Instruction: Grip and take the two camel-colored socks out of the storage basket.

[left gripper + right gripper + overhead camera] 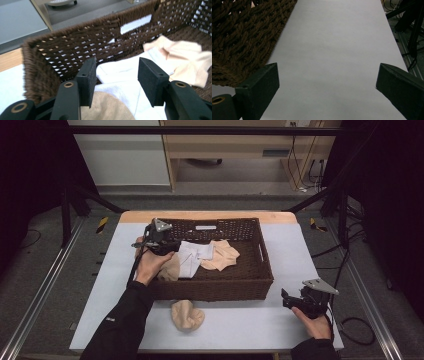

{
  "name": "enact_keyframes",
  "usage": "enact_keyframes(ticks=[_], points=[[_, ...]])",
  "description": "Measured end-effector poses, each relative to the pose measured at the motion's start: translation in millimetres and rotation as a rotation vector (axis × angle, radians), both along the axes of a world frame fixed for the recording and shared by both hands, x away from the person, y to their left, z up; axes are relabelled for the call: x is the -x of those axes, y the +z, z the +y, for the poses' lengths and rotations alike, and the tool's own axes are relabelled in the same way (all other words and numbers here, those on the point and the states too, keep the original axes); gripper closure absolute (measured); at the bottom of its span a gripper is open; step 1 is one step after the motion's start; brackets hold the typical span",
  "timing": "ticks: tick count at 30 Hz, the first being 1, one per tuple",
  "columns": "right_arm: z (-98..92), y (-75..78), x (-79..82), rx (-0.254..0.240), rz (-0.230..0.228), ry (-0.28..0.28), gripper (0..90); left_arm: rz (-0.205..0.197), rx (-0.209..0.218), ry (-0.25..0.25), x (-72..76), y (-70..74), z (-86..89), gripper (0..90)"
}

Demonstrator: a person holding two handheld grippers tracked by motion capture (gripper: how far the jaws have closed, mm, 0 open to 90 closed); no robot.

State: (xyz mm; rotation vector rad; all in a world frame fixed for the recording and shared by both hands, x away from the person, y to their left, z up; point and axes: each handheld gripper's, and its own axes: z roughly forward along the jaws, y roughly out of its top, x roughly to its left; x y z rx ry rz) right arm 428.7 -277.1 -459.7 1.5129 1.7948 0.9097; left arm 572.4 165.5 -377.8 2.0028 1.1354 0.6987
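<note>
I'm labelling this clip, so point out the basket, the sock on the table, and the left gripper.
basket [220, 289], high view, front wall.
sock on the table [187, 315], high view, its middle.
left gripper [116, 75], left gripper view, between its fingertips.

The right hand-held gripper is seen from behind its two black jaws, which rise from the lower corners of the right gripper view and are held wide apart, with nothing gripped between them and only bare pale worktop seen in the gap. A dark brown woven basket is found at the upper left, its plaited wall resting on the worktop and reaching down close to the left jaw. At the upper right, beyond the edge of the worktop, dark cables and black frame legs are seen on the floor.
</note>
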Motion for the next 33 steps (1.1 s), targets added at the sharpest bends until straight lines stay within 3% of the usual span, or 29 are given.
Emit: enact_keyframes(ticks=[8,15,19,22,28,33], points=[[-0.1,-0.2,-0.3,0.001,0.001,0.000,5.1,0.060,-0.066,0.022,-6.4,-16.4,-6.0,52.7],[0.3,-0.4,-0.3,0.000,0.003,0.001,5.1,0.164,-0.096,0.066,-11.1,-37.6,-4.7,54.3],[0.2,-0.5,-0.5,0.003,0.003,0.001,5.1,0.175,-0.107,0.070,-12.1,-40.4,-5.2,50.6],[0.6,-0.5,-0.4,0.003,0.005,0.002,5.1,0.243,-0.133,0.070,-14.9,-50.7,-5.5,44.4],[1.1,-0.4,-0.2,0.001,0.007,0.004,5.1,0.260,-0.155,0.068,-16.4,-54.4,-6.6,41.8],[1.4,-0.6,-0.4,0.004,0.008,0.006,5.3,0.286,-0.167,0.070,-17.6,-56.3,-6.2,52.3]])
